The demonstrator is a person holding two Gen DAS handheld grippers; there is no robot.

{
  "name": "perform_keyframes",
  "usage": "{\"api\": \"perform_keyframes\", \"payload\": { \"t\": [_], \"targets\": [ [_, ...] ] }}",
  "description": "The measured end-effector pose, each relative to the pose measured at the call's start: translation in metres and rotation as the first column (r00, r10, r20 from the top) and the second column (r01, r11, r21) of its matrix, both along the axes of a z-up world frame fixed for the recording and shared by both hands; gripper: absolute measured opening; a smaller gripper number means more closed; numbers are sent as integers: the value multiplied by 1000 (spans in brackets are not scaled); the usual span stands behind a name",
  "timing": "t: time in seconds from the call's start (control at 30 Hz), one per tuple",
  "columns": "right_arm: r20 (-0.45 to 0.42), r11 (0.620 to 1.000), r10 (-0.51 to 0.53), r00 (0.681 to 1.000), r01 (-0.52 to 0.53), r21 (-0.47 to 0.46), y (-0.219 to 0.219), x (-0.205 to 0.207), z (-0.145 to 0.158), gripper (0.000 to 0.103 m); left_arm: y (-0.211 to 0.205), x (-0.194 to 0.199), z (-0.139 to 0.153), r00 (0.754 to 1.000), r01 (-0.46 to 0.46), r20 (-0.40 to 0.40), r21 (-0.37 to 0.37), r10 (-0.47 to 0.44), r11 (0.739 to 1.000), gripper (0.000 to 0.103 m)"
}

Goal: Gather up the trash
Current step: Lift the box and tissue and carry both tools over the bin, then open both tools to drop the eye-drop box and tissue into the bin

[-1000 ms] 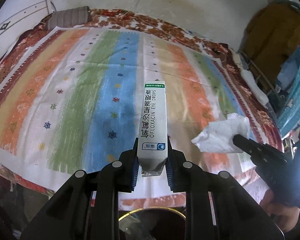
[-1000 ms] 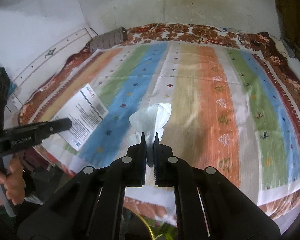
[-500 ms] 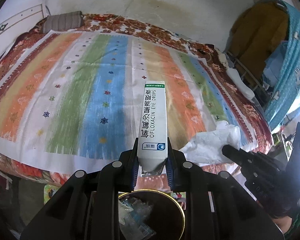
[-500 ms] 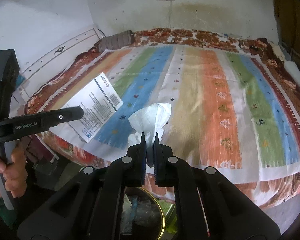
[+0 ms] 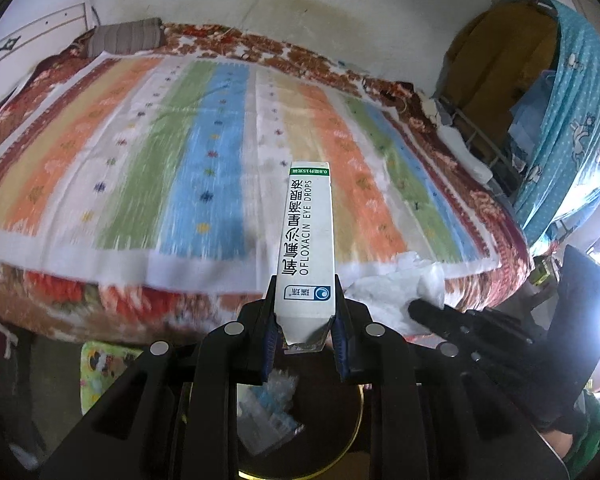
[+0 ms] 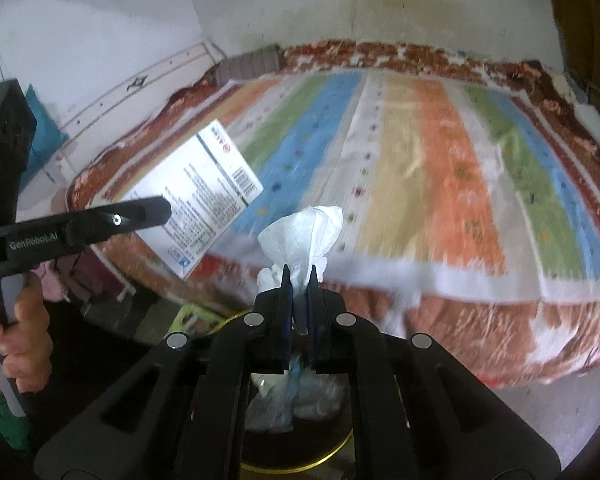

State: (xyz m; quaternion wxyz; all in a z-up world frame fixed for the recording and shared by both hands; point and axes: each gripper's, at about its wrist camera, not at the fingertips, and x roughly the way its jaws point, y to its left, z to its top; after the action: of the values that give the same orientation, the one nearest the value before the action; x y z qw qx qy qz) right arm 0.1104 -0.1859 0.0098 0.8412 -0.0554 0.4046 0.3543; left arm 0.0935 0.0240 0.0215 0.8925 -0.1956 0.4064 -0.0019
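My left gripper (image 5: 305, 322) is shut on a white eye-drops box (image 5: 308, 240), which sticks out forward between the pads. My right gripper (image 6: 299, 280) is shut on a crumpled white tissue (image 6: 304, 232). Both hang past the edge of the bed, above a round bin with a gold rim (image 5: 358, 416) that holds clear plastic trash (image 5: 268, 412). The same bin (image 6: 340, 446) shows under the right gripper. In the left wrist view the tissue (image 5: 396, 284) and the right gripper (image 5: 432, 316) are at right. The box (image 6: 196, 200) and the left gripper (image 6: 156, 210) appear at left in the right wrist view.
A bed with a striped, many-coloured cover (image 5: 204, 152) fills the view ahead, with a grey pillow (image 5: 124, 38) at its far left corner. A blue patterned curtain (image 5: 572, 112) hangs at right. A hand (image 6: 20, 340) grips the left gripper's handle. A green patterned item (image 5: 104, 368) lies on the floor.
Both grippers have drawn back from over the bed to past its near edge, each still holding its item. The gold-rimmed bin has come into view beneath them.
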Motion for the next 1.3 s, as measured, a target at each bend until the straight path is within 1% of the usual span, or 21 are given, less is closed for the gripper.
{"api": "perform_keyframes", "payload": {
  "t": [0.07,0.17,0.27,0.33,0.43,0.53,0.67,0.7,0.77,0.8,0.87,0.9,0.93,0.97,1.07,1.1,1.13,1.17,1.2,1.27,1.3],
  "targets": [
    [-19,1000,0,1000,0,-12,0,-8,-10,5,-2,-7,-7,1000,2,-25,-4,-2,1000,22],
    [-30,999,4,1000,-5,-42,1,-19,-20,5,-10,-16,-15,999,3,-53,36,-1,999,22],
    [-57,997,-3,998,-2,-82,2,-27,-35,5,-13,-21,-25,995,-11,-96,53,16,999,22],
    [-80,993,-7,997,-2,-115,3,-31,-46,5,-14,-27,-36,992,-22,-123,29,26,999,22],
    [-123,989,-15,992,-3,-146,4,-36,-60,5,-18,-31,-51,984,-41,-172,33,46,999,22],
    [-155,985,-32,987,5,-174,5,-37,-70,5,-14,-29,-71,964,-78,-254,5,76,997,22],
    [-211,973,-45,976,-5,-230,10,-35,-88,7,-11,-27,-85,945,-96,-315,0,91,995,22],
    [-240,970,-47,970,-13,-243,12,-34,-95,8,-10,-25,-91,936,-95,-341,-12,86,995,22],
    [-284,970,-53,957,-19,-244,14,-31,-105,27,-9,-22,-104,916,-103,-393,-42,78,994,23],
    [-299,970,-62,952,-13,-242,14,-30,-109,30,-7,-21,-109,909,-110,-409,-53,79,992,28],
    [-310,969,-70,948,-8,-245,15,-28,-113,33,-5,-21,-106,915,-125,-393,-50,96,991,43],
    [-305,970,-69,950,-7,-243,15,-29,-112,34,-4,-23,-100,923,-134,-370,-50,106,990,44],
    [-300,971,-67,952,-7,-238,15,-30,-109,40,-3,-25,-94,932,-138,-343,-44,114,989,44],
    [-292,973,-63,954,-6,-231,13,-31,-107,44,-2,-26,-89,937,-136,-331,-37,117,990,44],
    [-265,976,-57,962,-3,-218,9,-34,-99,46,-2,-32,-77,949,-120,-295,-27,107,992,45],
    [-257,979,-49,965,-4,-205,6,-36,-94,46,-2,-35,-72,954,-111,-281,-23,100,994,47],
    [-245,981,-41,969,-8,-196,3,-37,-88,49,-1,-39,-64,962,-95,-260,-16,88,995,49],
    [-230,982,-34,973,-9,-187,0,-39,-82,54,-1,-41,-61,965,-84,-249,-11,78,996,54],
    [-212,984,-27,977,-12,-178,-4,-41,-75,57,-1,-46,-57,970,-58,-235,-8,54,998,60],
    [-178,988,-4,984,-24,-154,-17,-49,-60,63,-1,-56,-52,976,-30,-215,-22,24,999,64],
    [-176,990,1,984,-26,-142,-22,-51,-57,64,-2,-61,-51,978,-19,-209,-18,15,1000,69]
  ]
}}
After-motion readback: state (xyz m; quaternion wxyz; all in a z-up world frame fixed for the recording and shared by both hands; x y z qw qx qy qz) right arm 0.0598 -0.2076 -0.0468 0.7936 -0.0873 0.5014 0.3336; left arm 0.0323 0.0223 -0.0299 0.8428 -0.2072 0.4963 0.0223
